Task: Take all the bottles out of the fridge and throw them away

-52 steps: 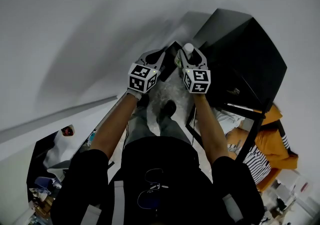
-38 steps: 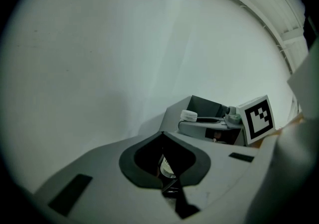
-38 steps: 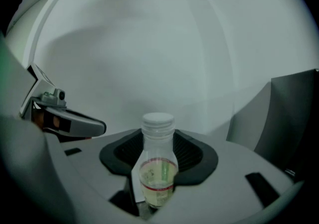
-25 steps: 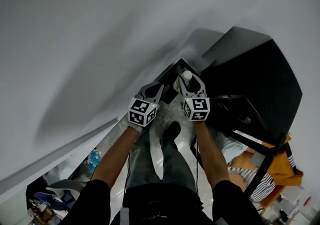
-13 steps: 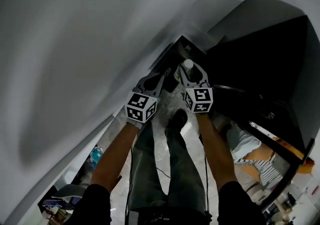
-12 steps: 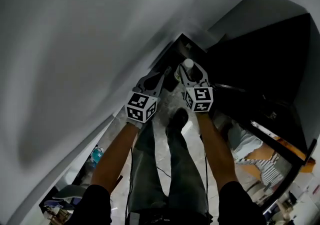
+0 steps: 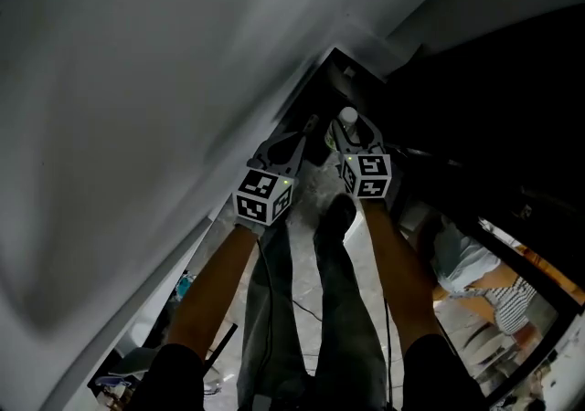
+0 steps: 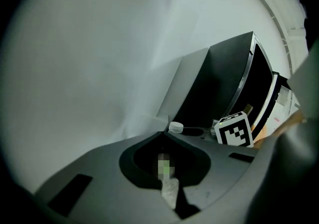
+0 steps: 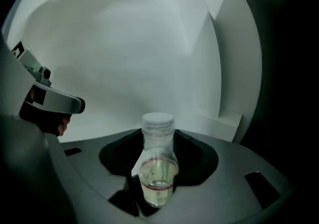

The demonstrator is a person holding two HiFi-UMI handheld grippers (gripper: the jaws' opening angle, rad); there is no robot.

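Observation:
A clear bottle with a white cap and a little pale liquid stands upright between the jaws of my right gripper, which is shut on it. In the head view the bottle's cap shows above the right gripper, held low over the floor by the wall. My left gripper hangs just left of it. Its tips meet, and nothing shows held between them. The bottle cap and the right gripper's marker cube appear beyond those tips.
A black fridge fills the right side, close to my right arm. A white wall runs along the left. Pale marbled floor lies between them, with the person's shoe on it. Clutter sits at the bottom left.
Both grippers have sunk towards the floor, side by side, and the view has lowered with them. The bottle stays in the right gripper.

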